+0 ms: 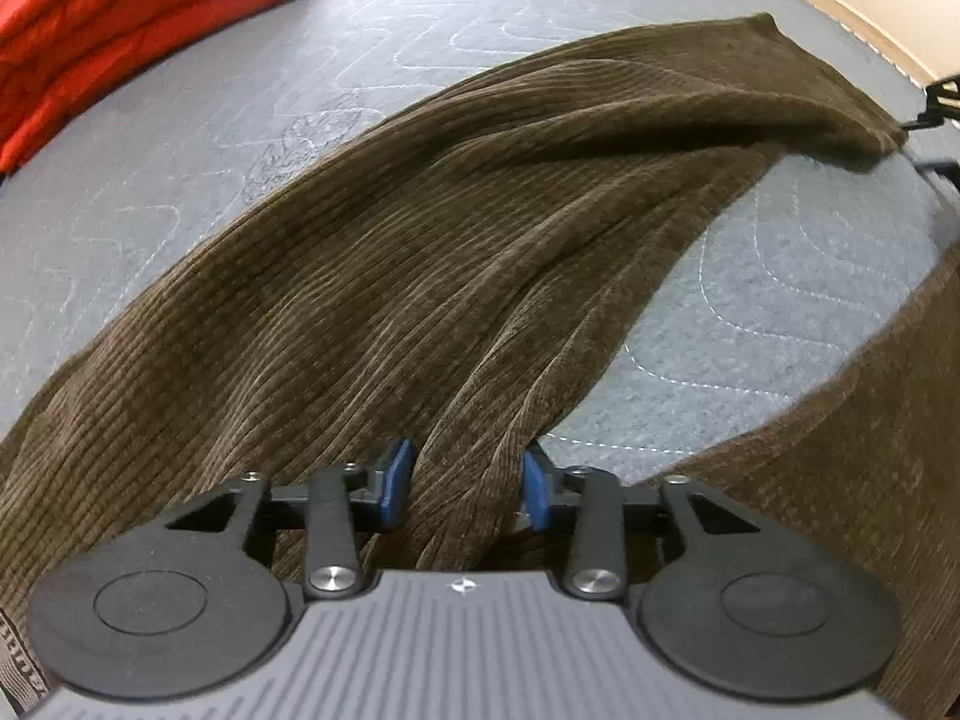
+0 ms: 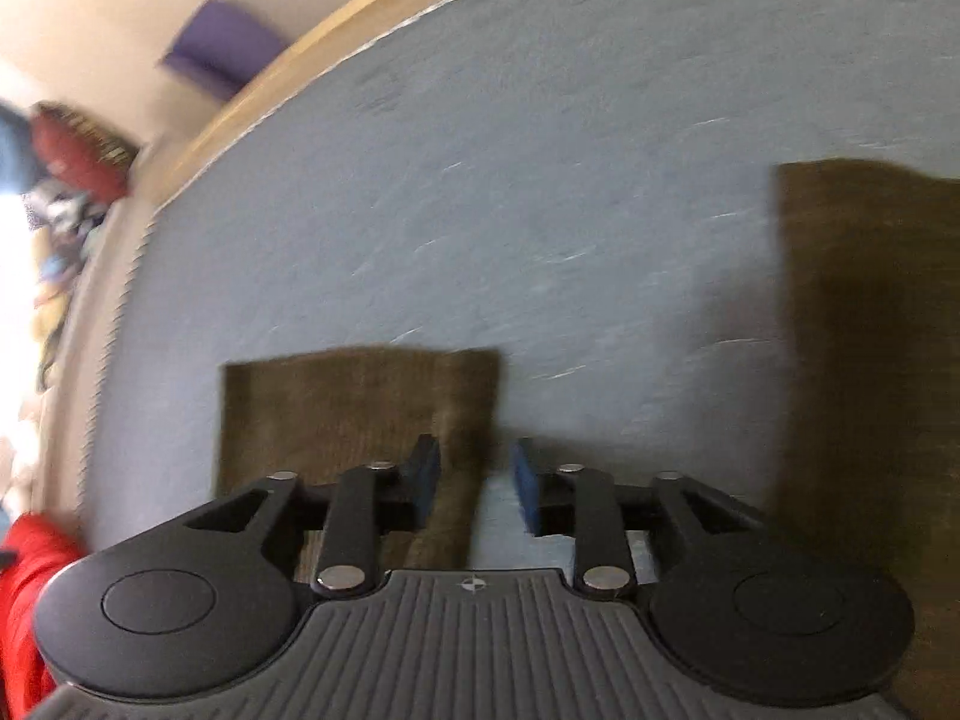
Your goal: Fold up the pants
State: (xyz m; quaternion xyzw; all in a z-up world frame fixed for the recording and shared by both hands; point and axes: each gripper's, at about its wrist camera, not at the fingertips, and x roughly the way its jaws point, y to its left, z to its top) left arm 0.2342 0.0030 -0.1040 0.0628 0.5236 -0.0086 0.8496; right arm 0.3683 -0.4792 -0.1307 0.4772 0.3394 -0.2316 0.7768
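A bunched fold of the brown corduroy pants [image 1: 456,228] is pinched by the left tongs [image 1: 467,483], and the cloth is stretched over the grey quilted mattress [image 1: 228,138]. A red blanket [image 1: 120,18] is seen at the far left. The right tongs [image 2: 474,489] are spread, with one pant leg [image 2: 360,408] under them, on the mattress.

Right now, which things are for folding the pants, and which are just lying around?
For the job:
- brown corduroy pants
- left hand-held gripper, with bunched pants fabric between its fingers
- right hand-held gripper, open at the edge of a pant leg

Just lying about:
- red cloth
- purple thing on the floor, too blurred to name
- grey quilted mat under everything
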